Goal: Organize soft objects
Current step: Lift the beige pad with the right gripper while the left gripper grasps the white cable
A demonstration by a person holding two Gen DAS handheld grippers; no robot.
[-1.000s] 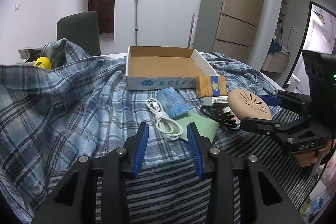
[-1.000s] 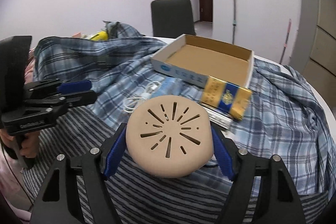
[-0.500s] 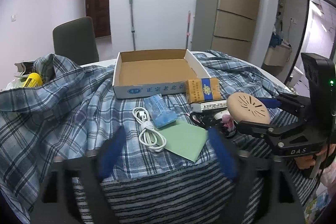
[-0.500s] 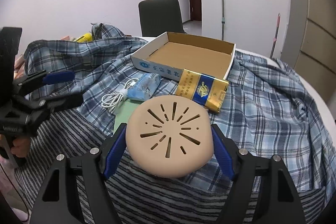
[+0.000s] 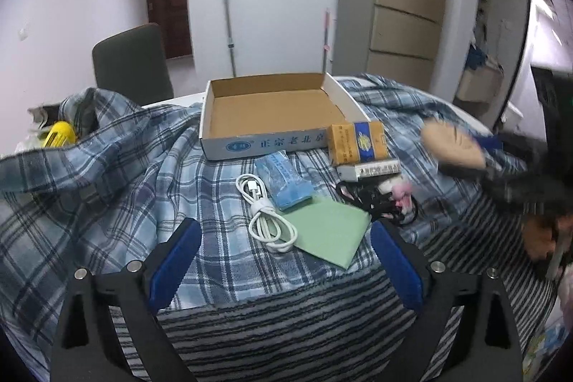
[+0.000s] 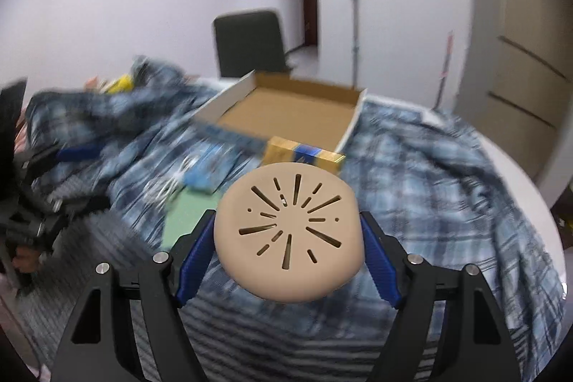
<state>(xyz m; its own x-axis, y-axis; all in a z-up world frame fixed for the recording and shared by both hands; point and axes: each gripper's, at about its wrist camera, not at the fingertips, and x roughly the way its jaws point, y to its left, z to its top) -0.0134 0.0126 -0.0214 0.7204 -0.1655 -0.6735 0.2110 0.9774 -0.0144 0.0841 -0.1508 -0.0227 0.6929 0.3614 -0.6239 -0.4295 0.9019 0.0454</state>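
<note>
Left wrist view: left gripper [image 5: 284,260] spread wide with nothing between its blue pads, low over the near edge of the table [image 5: 286,321], which lies draped in a striped cloth with a blue plaid shirt [image 5: 107,188] over it. Sharp here, and smeared in the other view: a coiled white cable [image 5: 266,215], a blue tissue pack [image 5: 284,183] just beside it, a green cloth [image 5: 329,233] touching both near the front edge, a tangle of black cord with a pink bit [image 5: 385,203] to the right. Open cardboard box [image 5: 272,111] toward the far edge, bare inside; a gold-and-blue packet [image 5: 358,142] leaning at its front right corner over a white carton [image 5: 370,169]. Only here: right gripper seen from outside, blurred, at the right edge of the table, with the tan disc [image 5: 453,145] edge-on. Yellow object [image 5: 59,133] at the far left edge, partly hidden by shirt folds.

Right wrist view: right gripper [image 6: 288,246] clamped on the tan perforated pad [image 6: 288,233], 1 pad pressing each side, held clear of the table above the front edge. Only here: the pad's face, with radiating slots. Box [image 6: 290,110] beyond it, packet [image 6: 304,153] between the 2. Left gripper [image 6: 71,151] at the left, blurred.
</note>
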